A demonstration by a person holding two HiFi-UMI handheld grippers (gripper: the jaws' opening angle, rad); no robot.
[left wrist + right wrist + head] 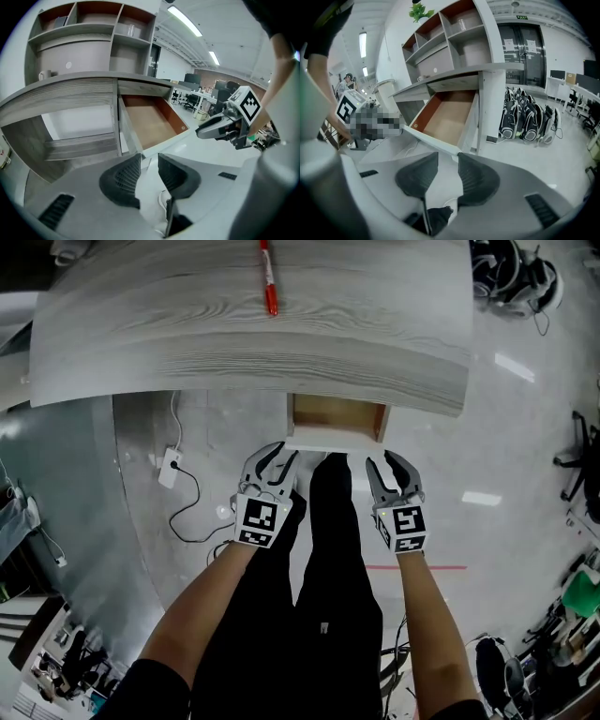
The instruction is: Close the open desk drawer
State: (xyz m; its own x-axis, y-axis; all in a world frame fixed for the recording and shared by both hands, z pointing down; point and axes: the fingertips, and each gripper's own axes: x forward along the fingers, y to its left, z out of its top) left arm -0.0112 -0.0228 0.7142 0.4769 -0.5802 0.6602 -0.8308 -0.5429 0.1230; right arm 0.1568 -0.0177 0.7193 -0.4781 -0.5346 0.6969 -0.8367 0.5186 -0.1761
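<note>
The desk drawer (337, 418) stands pulled out from under the pale wood desktop (253, 343), its brown inside empty and its white front edge (328, 441) toward me. My left gripper (272, 465) hangs just short of the front's left end, open with nothing between its fingers. My right gripper (394, 472) is level with it near the front's right end, also open and empty. In the left gripper view the drawer (150, 119) lies just beyond the open left gripper (149, 165). In the right gripper view the drawer (447, 115) sits just past the open right gripper (447, 164).
A red pen (268, 282) lies on the desktop. A white power strip (171, 468) with a black cable is on the floor under the desk's left side. My legs in black trousers (328, 549) are between the grippers. Shelves (93, 28) rise above the desk. Bags (529, 122) stand at right.
</note>
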